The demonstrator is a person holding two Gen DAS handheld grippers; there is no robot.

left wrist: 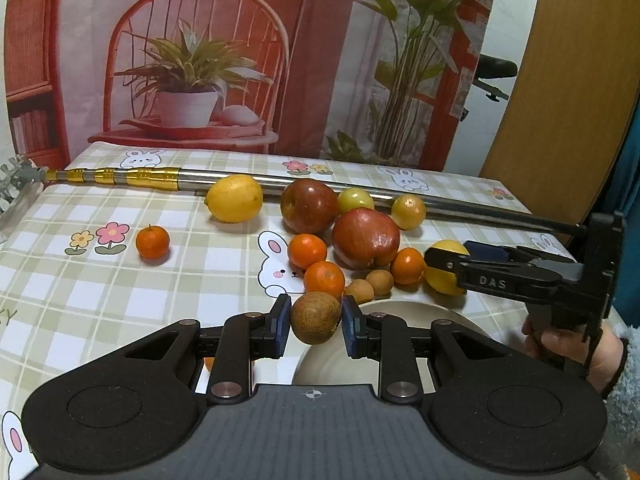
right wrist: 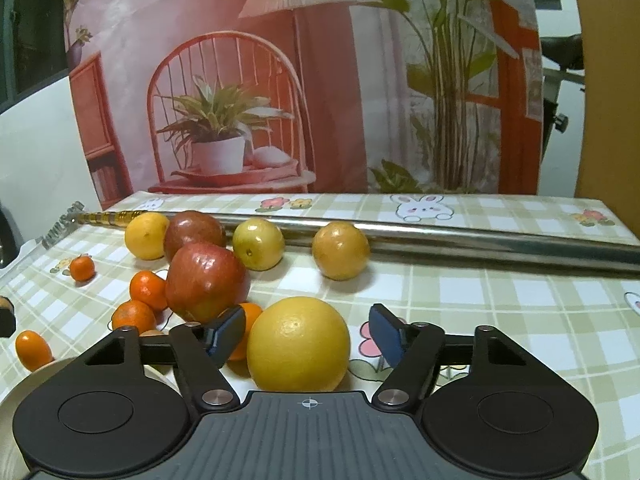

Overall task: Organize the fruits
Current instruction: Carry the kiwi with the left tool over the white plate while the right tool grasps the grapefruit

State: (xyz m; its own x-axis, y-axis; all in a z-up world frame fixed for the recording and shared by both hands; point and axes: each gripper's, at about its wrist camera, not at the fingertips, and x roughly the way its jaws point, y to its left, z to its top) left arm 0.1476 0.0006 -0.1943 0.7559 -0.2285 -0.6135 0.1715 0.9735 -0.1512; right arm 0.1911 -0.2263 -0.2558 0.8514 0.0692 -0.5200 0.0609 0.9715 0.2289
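Left fingers: the left gripper (left wrist: 316, 322) pinches a brown kiwi (left wrist: 315, 317) between its blue pads, both pads touching the fruit, held above the near rim of the plate.
Right fingers: the right gripper (right wrist: 307, 334) stands spread wide around a big yellow orange (right wrist: 298, 343); neither pad touches it, and the orange sits on the cloth.
Plate: a white plate (left wrist: 404, 308) lies just beyond the left gripper; its inside is mostly hidden, so I cannot tell what is in it.
Small fruit by the plate: two brown longans (left wrist: 370, 286) sit at the plate's far rim, with tangerines (left wrist: 324, 278) just beside them.
Apples: two red apples (left wrist: 365, 237) stand in the middle of the pile, one behind the other.
Back row: a lemon (left wrist: 234, 198) and two yellow-green round fruits (left wrist: 408, 211) lie against a metal pole (left wrist: 480, 206).
Stray fruit: one tangerine (left wrist: 153, 242) sits alone, well apart to the left of the pile.
Surface: a table under a green checked cloth (left wrist: 120, 300) printed with rabbits and flowers.
Room: a printed backdrop (left wrist: 240, 60) of a red chair, potted plants and a lamp hangs behind the table.
Person: a hand (left wrist: 576, 350) in a fuzzy sleeve grips the right gripper's handle.
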